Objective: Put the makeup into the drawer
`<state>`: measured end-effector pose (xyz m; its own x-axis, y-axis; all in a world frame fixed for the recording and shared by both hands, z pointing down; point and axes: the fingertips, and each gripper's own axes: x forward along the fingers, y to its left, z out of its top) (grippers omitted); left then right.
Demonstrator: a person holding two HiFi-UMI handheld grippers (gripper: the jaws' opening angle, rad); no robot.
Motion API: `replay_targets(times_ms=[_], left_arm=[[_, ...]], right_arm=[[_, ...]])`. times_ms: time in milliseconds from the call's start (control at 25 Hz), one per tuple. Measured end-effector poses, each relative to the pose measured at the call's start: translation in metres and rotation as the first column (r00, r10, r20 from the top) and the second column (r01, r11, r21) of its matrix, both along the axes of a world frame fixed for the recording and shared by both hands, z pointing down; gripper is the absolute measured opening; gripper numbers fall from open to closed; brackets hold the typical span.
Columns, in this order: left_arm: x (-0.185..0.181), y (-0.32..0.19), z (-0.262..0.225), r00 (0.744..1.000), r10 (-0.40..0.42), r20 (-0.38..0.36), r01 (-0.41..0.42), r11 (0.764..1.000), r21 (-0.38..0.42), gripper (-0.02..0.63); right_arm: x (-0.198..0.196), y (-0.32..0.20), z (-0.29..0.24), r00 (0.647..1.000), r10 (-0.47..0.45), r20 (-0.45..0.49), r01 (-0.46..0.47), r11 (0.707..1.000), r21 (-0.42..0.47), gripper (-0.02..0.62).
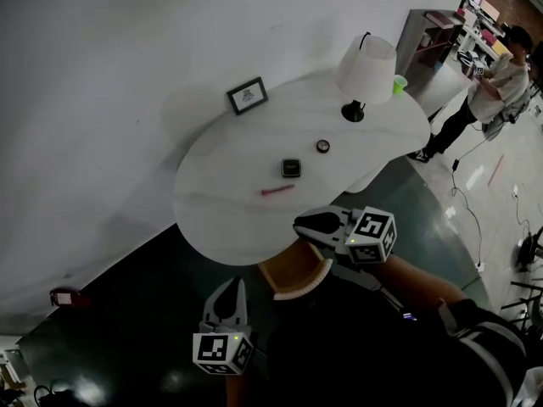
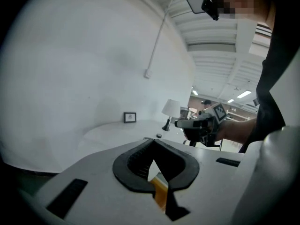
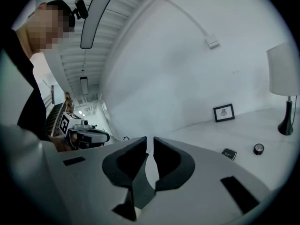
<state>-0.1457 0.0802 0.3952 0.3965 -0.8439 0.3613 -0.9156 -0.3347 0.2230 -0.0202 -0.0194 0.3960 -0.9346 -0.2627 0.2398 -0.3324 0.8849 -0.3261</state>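
On the round white table (image 1: 221,202) lie a pink stick (image 1: 277,190), a small black square compact (image 1: 291,168) and a small round black pot (image 1: 322,146). A tan open drawer (image 1: 288,271) juts out under the table's near edge. My right gripper (image 1: 299,222) hangs shut and empty just above the drawer, at the table's rim. My left gripper (image 1: 240,281) is lower left of the drawer, shut and empty. In the right gripper view the right gripper (image 3: 150,138) points across the table, with the compact (image 3: 228,153) and pot (image 3: 258,148) to its right. The left gripper (image 2: 153,139) faces the table.
A white-shaded lamp (image 1: 365,70), a framed picture (image 1: 247,96) and a green cup (image 1: 399,83) stand at the back of the table, by the white wall. A person (image 1: 492,83) stands far right on the dark floor. A cable trails there.
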Motion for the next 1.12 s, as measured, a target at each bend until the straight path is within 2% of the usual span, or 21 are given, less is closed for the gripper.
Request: replay_targets(times_ms=[160,320,520,800,1120], left_arm=[[0.006,-0.022,-0.005,0.999,-0.028,-0.026,0.028,1.000,0.014,0.011],[0.022,-0.043,-0.003,0.998,-0.053,-0.044,0.054,0.998,0.020,0.011],[0.035,-0.065,0.006,0.995,-0.088,-0.047,0.089,0.996,0.004,0.011],[0.047,-0.084,0.011,0.992,-0.115,-0.042,0.115,0.993,-0.007,0.011],[0.050,-0.091,0.020,0.985,-0.164,-0.044,0.163,0.986,-0.034,0.011]], right_arm=[[0.013,-0.029,0.013,0.999,0.005,-0.046,-0.005,1.000,-0.002,0.018],[0.023,-0.064,0.028,0.995,-0.029,-0.099,0.031,0.999,0.011,0.025],[0.028,-0.108,0.059,0.975,-0.096,-0.200,0.101,0.995,0.014,0.105],[0.023,-0.149,0.102,0.921,-0.189,-0.342,0.211,0.977,0.028,0.155],[0.022,-0.178,0.156,0.824,-0.263,-0.503,0.315,0.949,0.020,0.198]])
